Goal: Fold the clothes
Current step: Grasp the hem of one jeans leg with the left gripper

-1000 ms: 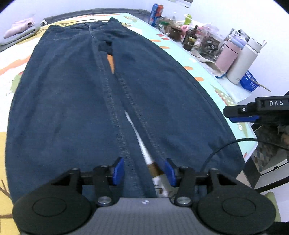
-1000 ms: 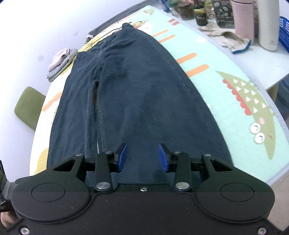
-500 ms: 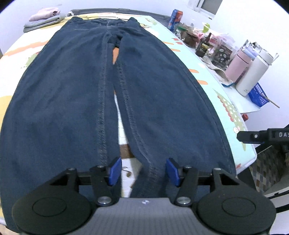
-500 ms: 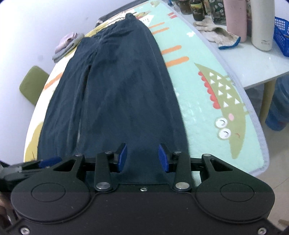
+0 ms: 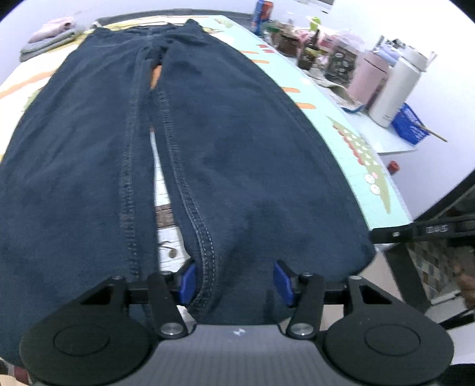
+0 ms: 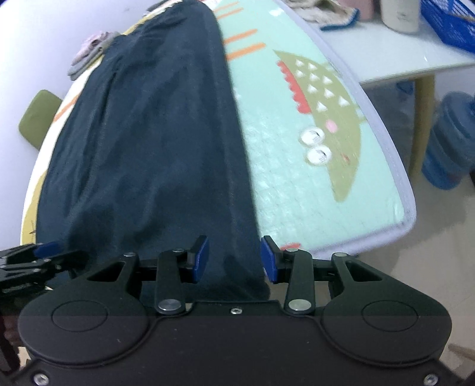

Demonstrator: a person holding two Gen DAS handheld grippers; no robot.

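Left gripper (image 5: 234,280) jaws are closing, pads not on cloth, the hem and inseam of one jeans leg between them; right gripper (image 6: 234,259) jaws part open, not gripping, over the outer hem edge of the same leg. One pair of jeans (image 5: 237,142), dark blue, lies flat and full length on the mat (image 6: 297,166), waistband far, two legs running near, a narrow gap of mat showing between them, double stitching along the inseams. Two grippers, each with two blue pads. Far left, one small pile of folded clothes (image 5: 50,35). Left view only: the clutter on the right side table, with one can (image 5: 262,12), several dark jars, a pink bottle (image 5: 368,77) and a white bottle (image 5: 394,89) side by side, a blue basket (image 5: 411,121). Right view only: the crocodile print (image 6: 326,112) on the mat, a green chair (image 6: 37,117) far left, a blue water jug (image 6: 451,139) on the floor under the side table, a glove (image 6: 326,13) on that table. Each view catches the other gripper at its edge.
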